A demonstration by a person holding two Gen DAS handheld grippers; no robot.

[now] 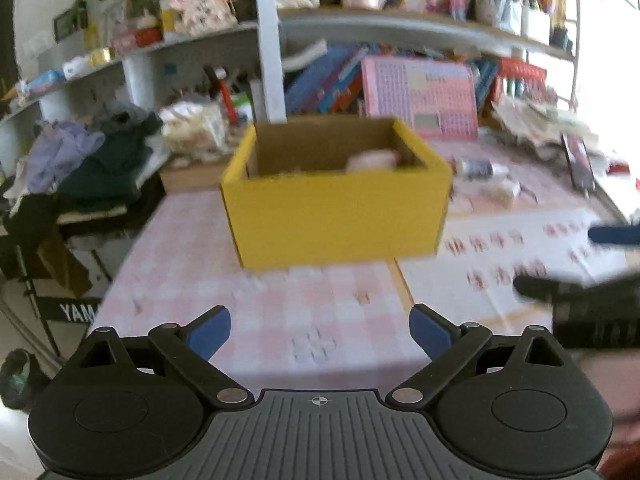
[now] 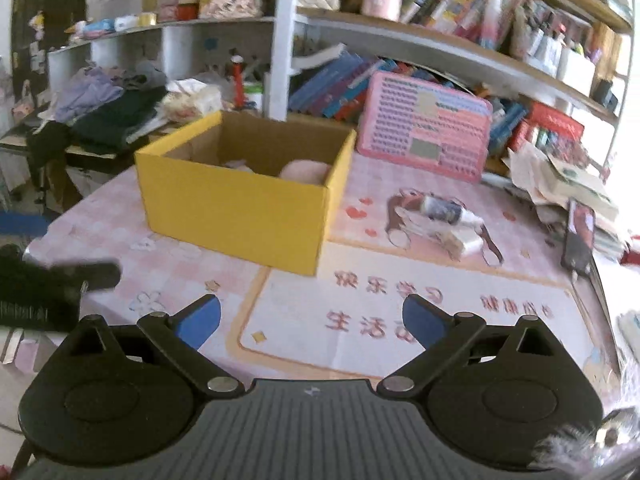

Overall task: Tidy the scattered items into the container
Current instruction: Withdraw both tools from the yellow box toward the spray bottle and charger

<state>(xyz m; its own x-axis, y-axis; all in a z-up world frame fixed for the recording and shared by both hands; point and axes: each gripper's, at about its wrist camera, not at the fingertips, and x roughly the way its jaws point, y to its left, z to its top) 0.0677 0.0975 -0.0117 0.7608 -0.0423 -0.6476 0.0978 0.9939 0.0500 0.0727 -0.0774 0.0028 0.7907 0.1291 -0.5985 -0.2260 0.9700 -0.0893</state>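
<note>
A yellow cardboard box (image 1: 336, 216) (image 2: 240, 208) stands on the pink checked table, with pale pink items (image 2: 306, 172) inside it. To its right lie a small bottle with a blue label (image 2: 446, 210) (image 1: 478, 169) and a small white packet (image 2: 466, 242). My left gripper (image 1: 320, 330) is open and empty, hovering over the cloth in front of the box. My right gripper (image 2: 312, 320) is open and empty too, above a printed mat (image 2: 400, 320) to the right of the box. Each view catches the other gripper's fingers at its edge.
A pink keyboard-like toy (image 2: 424, 136) leans against shelves crowded with books behind the box. A phone (image 2: 578, 236) and a paper pile (image 2: 560, 176) sit at the right. Folded clothes (image 1: 100, 160) are heaped at the left, past the table's left edge.
</note>
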